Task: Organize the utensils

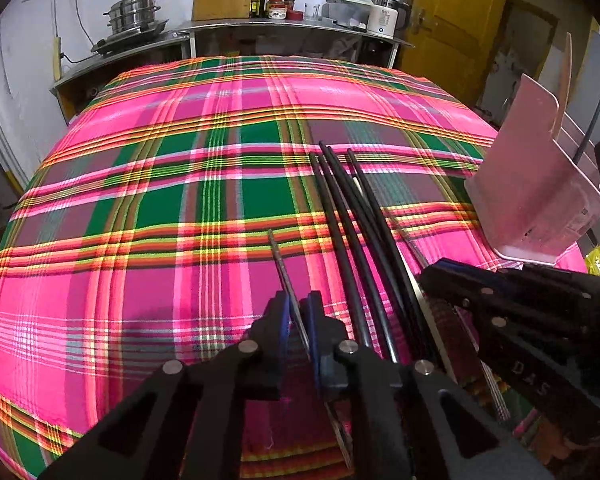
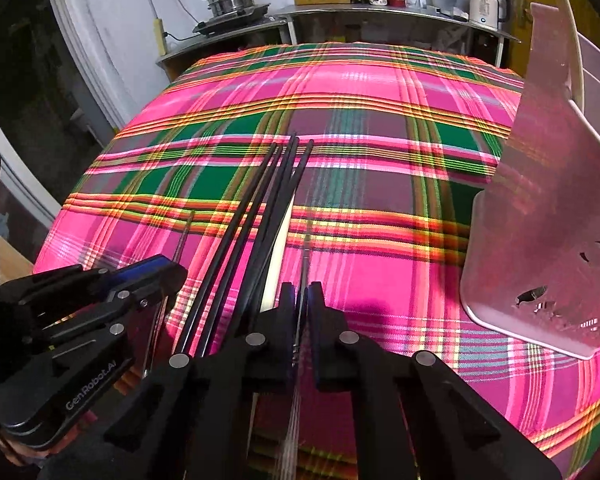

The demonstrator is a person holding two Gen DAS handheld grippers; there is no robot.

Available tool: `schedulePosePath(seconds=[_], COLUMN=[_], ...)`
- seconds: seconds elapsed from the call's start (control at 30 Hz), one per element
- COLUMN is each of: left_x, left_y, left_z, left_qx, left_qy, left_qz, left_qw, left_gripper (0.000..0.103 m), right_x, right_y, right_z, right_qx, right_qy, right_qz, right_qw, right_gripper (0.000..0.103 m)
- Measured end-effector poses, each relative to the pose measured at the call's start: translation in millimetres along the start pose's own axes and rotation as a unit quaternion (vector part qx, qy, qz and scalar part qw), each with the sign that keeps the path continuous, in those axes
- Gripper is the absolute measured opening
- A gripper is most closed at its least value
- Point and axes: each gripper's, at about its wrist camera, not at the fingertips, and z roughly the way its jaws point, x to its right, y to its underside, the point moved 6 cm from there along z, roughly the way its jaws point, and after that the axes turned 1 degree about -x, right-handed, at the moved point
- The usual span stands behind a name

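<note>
Utensils under inspection: a bundle of black chopsticks [image 2: 256, 200] lying on the plaid-covered surface [image 2: 380, 272], tips fanned toward 12 o'clock, with one white chopstick [image 2: 278, 256] among them. A thin metal chopstick [image 1: 284, 268] is pinched between the pressed-together jaws of the left gripper [image 1: 298, 312], just at 9 o'clock of the bundle. A second metal chopstick [image 2: 305, 264] is pinched likewise in the right gripper [image 2: 300, 304], just at 3 o'clock of the bundle. The pink utensil holder [image 1: 540, 184] stands at 2 o'clock, already carrying a pale utensil [image 1: 565, 80] and a dark one [image 1: 592, 124], upright.

Judgement: sorting is part done; most sticks are not yet housed.

Risks noted:
- Each metal stick is held near one end, so the long free length could swing or slip through the pads on lifting
- The two grippers sit close either side of the bundle; a careless lift may scatter the black sticks
- The holder looks light; a stick striking its wall could tip it
</note>
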Motion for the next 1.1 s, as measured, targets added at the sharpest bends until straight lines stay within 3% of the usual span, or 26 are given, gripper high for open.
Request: schedulePosePath(seconds=[0.17,0.5,1.1], left_x=[-4.0,-14.0,14.4], left_y=[-3.8,-24.7,-39.2], left_z=[-9.0,-67.4,-150.5], left_qx=[0.006,0.061,0.123], left_qy=[0.016,0.043,0.085], left_qz=[-0.015,-0.035,-0.016], left_qw=[0.9997,0.9966,0.9886], left_gripper=[0.006,0.006,0.006], right_x=[-1.2,-3.4,9.4], right_y=[-2.2,-14.7,-12.8], right_z=[-14.7,-66.8,-153.3], right_qx=[0.015,0.068,0.147], right_qy=[-0.009,-0.027,-0.033], right_qz=[0.0,0.004,0.028], right_qw=[1.0,0.997,0.988], right_gripper=[0.006,0.006,0.006])
